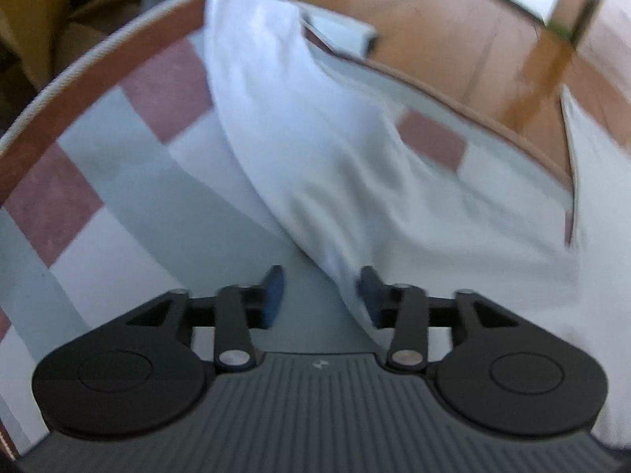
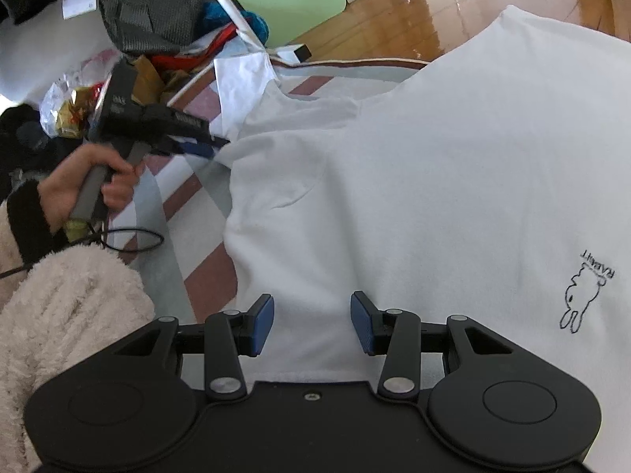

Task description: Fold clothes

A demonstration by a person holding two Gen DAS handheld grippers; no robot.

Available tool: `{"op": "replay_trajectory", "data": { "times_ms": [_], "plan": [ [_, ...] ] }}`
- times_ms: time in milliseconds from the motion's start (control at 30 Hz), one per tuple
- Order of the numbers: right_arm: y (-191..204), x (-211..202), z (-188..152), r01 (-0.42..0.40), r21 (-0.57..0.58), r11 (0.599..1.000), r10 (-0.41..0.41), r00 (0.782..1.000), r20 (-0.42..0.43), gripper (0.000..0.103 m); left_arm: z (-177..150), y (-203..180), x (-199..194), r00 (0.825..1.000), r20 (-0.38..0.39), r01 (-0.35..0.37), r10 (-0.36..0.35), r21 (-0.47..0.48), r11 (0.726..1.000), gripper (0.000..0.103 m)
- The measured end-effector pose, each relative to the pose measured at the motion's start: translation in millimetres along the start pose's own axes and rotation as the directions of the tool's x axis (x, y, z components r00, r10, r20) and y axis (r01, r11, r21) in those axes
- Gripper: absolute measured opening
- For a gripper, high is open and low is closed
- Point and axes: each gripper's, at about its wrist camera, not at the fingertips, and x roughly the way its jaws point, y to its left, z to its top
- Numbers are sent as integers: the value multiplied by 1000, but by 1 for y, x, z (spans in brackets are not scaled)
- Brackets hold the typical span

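Observation:
A white T-shirt [image 2: 434,181] with a small rabbit print [image 2: 583,295] lies spread on a checked rug [image 2: 197,197]. My right gripper [image 2: 311,319] hovers over the shirt's near edge, its blue pads apart and nothing pinched. In the left wrist view the shirt's sleeve [image 1: 256,59] runs away from me across the rug [image 1: 118,181]. My left gripper [image 1: 321,287] stands open, and the sleeve's edge runs between its jaws close to the right finger without being pressed. The right wrist view shows the left gripper [image 2: 213,146] at that sleeve's edge, held by a hand [image 2: 90,181].
A pile of bags, wrappers and cloth [image 2: 150,12] crowds the far left beyond the rug. A white pole [image 2: 232,4] slants down there. Shiny wood floor [image 2: 414,12] lies past the rug's brown border [image 1: 98,67]. A fluffy cream sleeve [image 2: 67,299] fills the near left.

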Motion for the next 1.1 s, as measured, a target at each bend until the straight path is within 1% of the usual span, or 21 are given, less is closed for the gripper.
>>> {"op": "replay_trajectory", "data": {
  "times_ms": [100,133,167,233,267,333,367,400,433,467,533,567,633,700,733,833,867,933,967,1000,1100],
  "plan": [
    [9,-3,6,10,-49,999,-9,1000,24,49,23,20,5,998,66,-12,14,-31,999,64],
    [11,-2,8,3,-62,998,-1,1000,28,49,31,23,13,998,60,-19,20,-17,1000,68],
    [12,1,11,-8,-68,998,9,1000,22,49,39,23,27,1000,15,-27,26,27,999,75],
    [13,8,16,-29,-63,998,30,1000,9,49,57,20,55,996,-60,-54,62,127,990,78],
    [13,11,18,-42,-59,997,42,999,3,49,64,16,63,994,-43,-93,102,176,980,85],
    [13,15,20,-78,-35,996,78,997,7,49,76,10,70,989,39,-144,139,220,965,84],
    [14,16,22,-92,-25,995,92,996,9,49,82,11,76,991,35,-134,130,228,964,83],
    [16,19,23,-98,-28,995,98,995,6,49,87,13,79,994,34,-106,101,214,971,68],
    [18,22,25,-103,-31,994,103,995,3,49,92,16,81,997,32,-73,68,196,978,44],
    [21,24,26,-108,-35,994,109,994,1,49,97,17,80,998,32,-56,51,183,981,6],
    [28,32,29,-108,-59,992,107,994,-14,49,106,16,74,994,61,-97,87,174,980,5],
    [33,36,31,-104,-79,991,103,994,-25,49,111,16,65,985,113,-145,128,162,976,5],
    [43,45,32,-104,-121,987,98,994,-49,49,117,13,44,952,240,-228,187,153,962,5],
    [48,55,30,-148,-143,979,134,986,-103,49,116,-3,37,917,314,-327,247,233,916,5],
    [51,59,29,-168,-151,974,150,981,-125,50,114,-11,42,909,319,-360,268,274,892,5],
    [50,58,18,-195,-124,973,182,977,-111,51,102,-24,63,880,297,-460,372,335,822,16],
    [44,57,18,-208,-72,975,200,974,-105,51,98,-22,67,868,280,-488,409,331,808,32],
    [33,56,17,-233,29,972,234,968,-92,50,89,-22,62,859,270,-505,435,311,805,37],
    [30,54,16,-236,63,970,241,966,-92,50,85,-23,57,858,270,-506,436,302,808,45],
    [28,52,15,-237,92,967,245,965,-94,49,80,-28,48,864,272,-493,423,295,818,55],
    [29,39,3,-224,88,971,233,967,-107,49,60,-51,7,923,249,-359,294,276,892,72]
  ]
}}
